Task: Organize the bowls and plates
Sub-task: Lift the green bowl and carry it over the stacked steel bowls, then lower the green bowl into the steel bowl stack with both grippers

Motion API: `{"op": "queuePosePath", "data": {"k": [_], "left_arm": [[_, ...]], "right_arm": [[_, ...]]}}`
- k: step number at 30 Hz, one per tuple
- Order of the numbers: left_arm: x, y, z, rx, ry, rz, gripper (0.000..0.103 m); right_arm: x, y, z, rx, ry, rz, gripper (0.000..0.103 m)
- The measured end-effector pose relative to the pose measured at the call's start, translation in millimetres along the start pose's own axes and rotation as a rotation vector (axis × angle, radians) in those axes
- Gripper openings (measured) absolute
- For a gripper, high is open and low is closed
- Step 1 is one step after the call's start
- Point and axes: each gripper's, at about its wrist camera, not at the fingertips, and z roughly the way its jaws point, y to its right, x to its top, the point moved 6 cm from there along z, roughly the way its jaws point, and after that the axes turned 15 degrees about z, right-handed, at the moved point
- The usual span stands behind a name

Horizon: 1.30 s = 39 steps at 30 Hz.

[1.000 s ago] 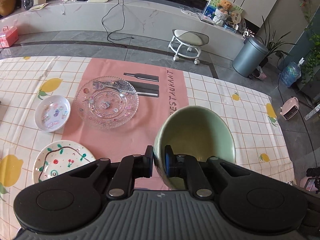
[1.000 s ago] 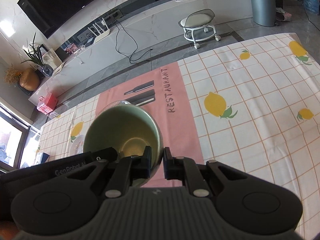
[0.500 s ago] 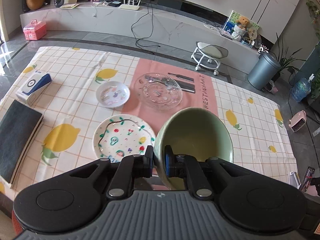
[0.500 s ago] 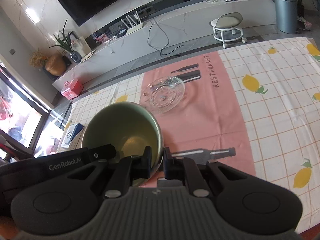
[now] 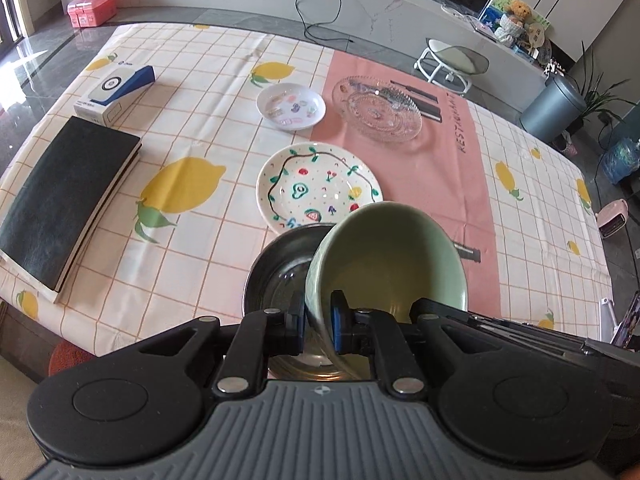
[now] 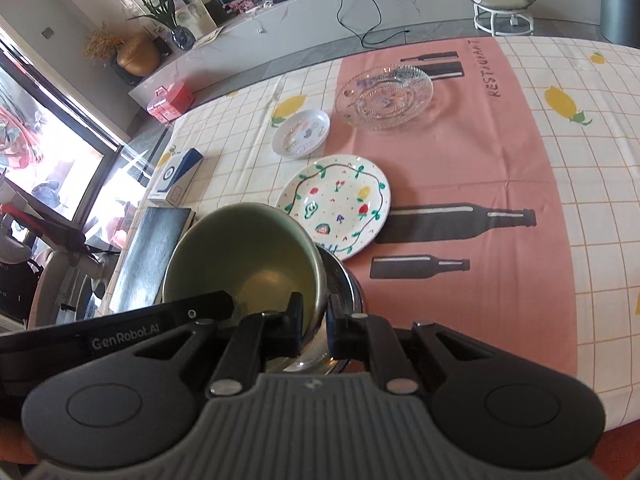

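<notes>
My left gripper (image 5: pixel 318 322) is clamped on the near rim of the pale green ceramic bowl (image 5: pixel 396 256), jaws almost together with only the wall between them. My right gripper (image 6: pixel 314 326) pinches the opposite rim the same way. The bowl hangs tilted over a dark glossy bowl (image 5: pixel 280 268) on the lemon-print tablecloth (image 5: pixel 192 152), with the hand-painted white plate (image 5: pixel 318 188) at twelve o'clock.

You can read "RESTAURANT" printed in dark capitals on the pink strip of the checked lemon tablecloth (image 6: pixel 496 68), and "GenRobot.AI" in pale letters on the black left gripper body (image 6: pixel 120 338).
</notes>
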Motion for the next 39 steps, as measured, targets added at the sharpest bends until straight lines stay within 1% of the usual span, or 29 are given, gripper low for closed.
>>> {"op": "queuePosePath", "data": {"k": [7, 10, 16, 18, 24, 32, 36, 39], "left_arm": [[-14.7, -7.0, 15.3, -0.006, -0.079, 0.026, 0.016], [-16.6, -7.8, 18.2, -0.002, -0.106, 0.048, 0.017], [-17.4, -9.5, 30.2, -0.004, -0.164, 0.073, 0.019], [-16.9, -9.5, 31.6, -0.006, -0.170, 0.075, 0.020], [-11.7, -9.7, 29.2, -0.013, -0.191, 0.083, 0.022], [-4.0, -12.1, 15.8, -0.026, -0.179, 0.091, 0.022], [5.1, -14.3, 0.3, -0.023, -0.111, 0.101, 0.025], [13.1, -14.4, -11.0, -0.011, -0.057, 0.120, 0.031]], "right_arm": [[-3.6, -0.2, 19.8, -0.043, -0.062, -0.038, 0.008], [-3.9, 0.5, 31.1, -0.052, -0.099, -0.040, 0.007], [-0.2, 2.8, 47.2, -0.061, -0.137, -0.041, 0.005], [0.3, 3.3, 52.8, -0.068, -0.150, -0.049, 0.005], [3.0, -0.5, 58.3, -0.080, -0.150, -0.086, 0.004], [5.9, -3.4, 63.1, -0.113, -0.133, -0.117, 0.005], [5.2, -6.7, 64.6, -0.115, -0.129, -0.139, 0.006], [4.6, -10.6, 65.3, -0.128, -0.118, -0.168, 0.006]]}}
